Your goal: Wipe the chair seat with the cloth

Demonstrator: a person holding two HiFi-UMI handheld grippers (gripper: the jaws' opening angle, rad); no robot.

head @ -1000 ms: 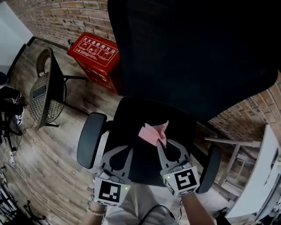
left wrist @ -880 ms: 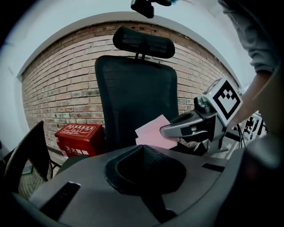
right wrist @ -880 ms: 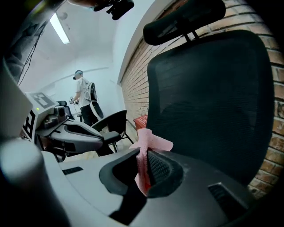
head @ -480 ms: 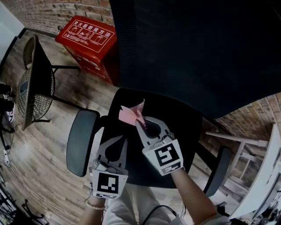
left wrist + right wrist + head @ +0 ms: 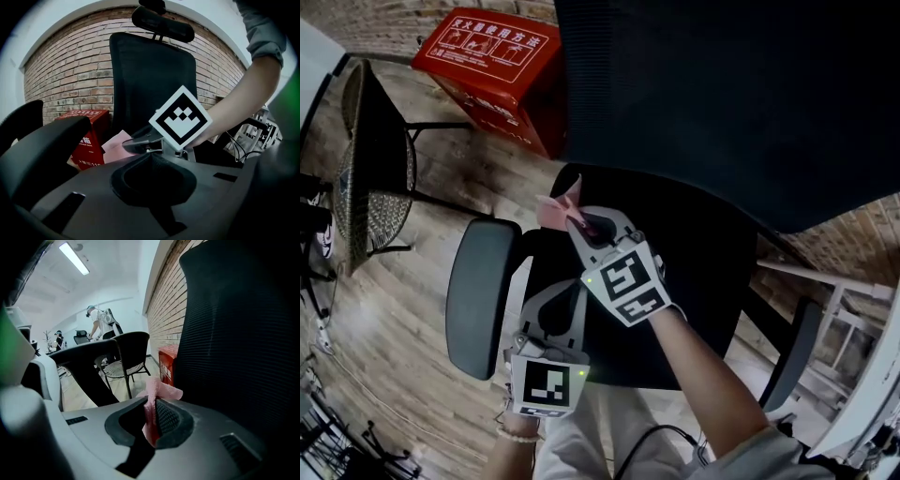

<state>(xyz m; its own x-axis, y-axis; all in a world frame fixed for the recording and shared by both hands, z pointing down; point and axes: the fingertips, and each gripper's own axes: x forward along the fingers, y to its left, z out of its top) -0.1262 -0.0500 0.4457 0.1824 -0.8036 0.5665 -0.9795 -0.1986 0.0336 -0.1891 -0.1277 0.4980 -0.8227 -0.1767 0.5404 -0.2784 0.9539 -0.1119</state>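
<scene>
A pink cloth (image 5: 555, 210) sits pinched in my right gripper (image 5: 573, 217), which is shut on it at the left rear edge of the black chair seat (image 5: 698, 253). In the right gripper view the cloth (image 5: 158, 391) sticks up from between the closed jaws, beside the mesh backrest (image 5: 243, 333). My left gripper (image 5: 575, 287) rests near the seat's front left, just behind the right one, shut with nothing in it. The left gripper view shows the cloth (image 5: 115, 143) and the right gripper's marker cube (image 5: 180, 119) ahead of its closed tips.
The tall mesh backrest (image 5: 722, 94) overhangs the seat. Armrests flank it at left (image 5: 478, 291) and right (image 5: 792, 352). A red box (image 5: 492, 61) stands by the brick wall, and a wicker chair (image 5: 370, 178) is on the wooden floor at left. A person's legs are below the seat front.
My right gripper has swept the cloth from the middle of the seat toward its left rear edge. The left gripper has stayed near the seat's front.
</scene>
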